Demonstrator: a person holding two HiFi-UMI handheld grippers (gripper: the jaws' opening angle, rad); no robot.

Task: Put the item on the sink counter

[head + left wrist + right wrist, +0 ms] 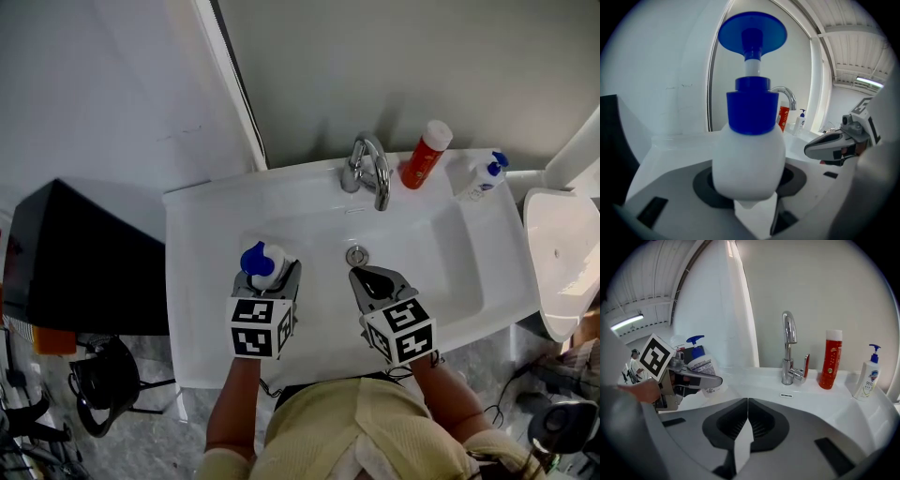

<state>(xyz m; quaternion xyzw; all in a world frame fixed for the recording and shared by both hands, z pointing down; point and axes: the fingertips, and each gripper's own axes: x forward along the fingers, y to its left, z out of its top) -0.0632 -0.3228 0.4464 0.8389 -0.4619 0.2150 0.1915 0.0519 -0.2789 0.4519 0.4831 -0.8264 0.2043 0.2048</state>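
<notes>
A white bottle with a blue pump top [263,262] sits upright between the jaws of my left gripper [268,275], which is shut on it. It hangs over the left part of the basin, close to the white sink counter [199,281]. In the left gripper view the bottle [750,159] fills the middle, clamped at its lower body. My right gripper [377,282] hovers over the basin near the drain. Its jaws are shut with nothing in them [747,423]. The right gripper view also shows the left gripper [693,378] and the held bottle [702,365].
A chrome faucet [368,172] stands at the back of the sink. To its right are a red bottle [427,155] and a small white pump bottle [485,174]. A black bin [84,253] stands left of the counter, and a white fixture [562,253] to the right.
</notes>
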